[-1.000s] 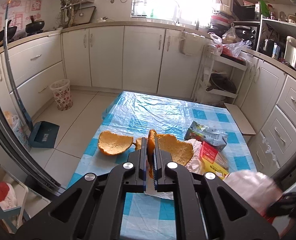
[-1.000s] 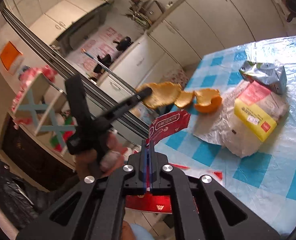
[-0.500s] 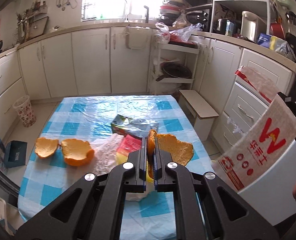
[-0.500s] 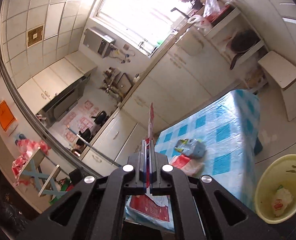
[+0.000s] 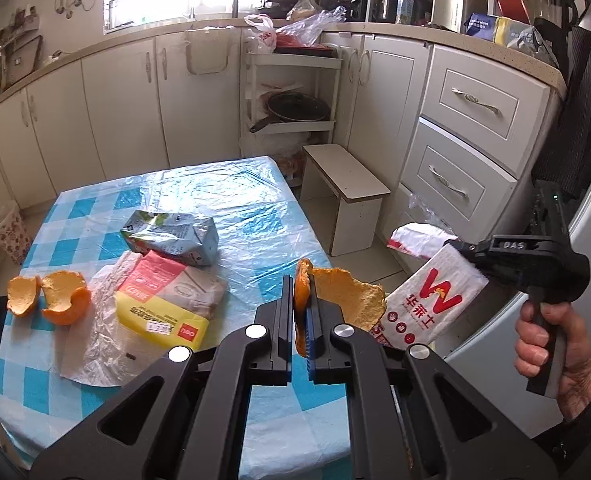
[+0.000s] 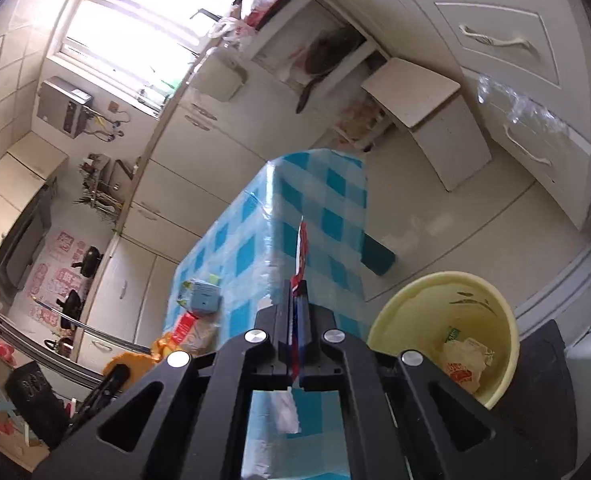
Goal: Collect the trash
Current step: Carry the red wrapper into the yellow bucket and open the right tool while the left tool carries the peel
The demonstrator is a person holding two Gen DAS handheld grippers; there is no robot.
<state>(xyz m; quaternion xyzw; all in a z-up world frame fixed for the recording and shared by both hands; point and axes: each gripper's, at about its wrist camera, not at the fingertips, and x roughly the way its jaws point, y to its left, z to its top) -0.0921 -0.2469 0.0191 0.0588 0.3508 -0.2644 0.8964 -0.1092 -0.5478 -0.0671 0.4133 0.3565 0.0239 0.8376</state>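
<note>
Left gripper [image 5: 302, 316] is clamped on an orange peel [image 5: 347, 292] above the table's [image 5: 255, 208] near right corner. Right gripper [image 6: 296, 312] is clamped on a red-and-white wrapper [image 5: 427, 300], beside the table's right edge, near a yellow bin [image 6: 447, 320] on the floor.

The left gripper [image 5: 302, 312] points forward and downward, its jaws pressed together on a thin piece of peel so that only a narrow slit shows between them. The right gripper [image 5: 469, 250] is seen from the side beyond the table's right edge, tilted downward, its fingers pinched flat on a wrapper. A bare hand [image 5: 551, 344] wraps its grip from below, thumb forward; a dark sleeve seems to cover the wrist, though that corner is dim.
</note>
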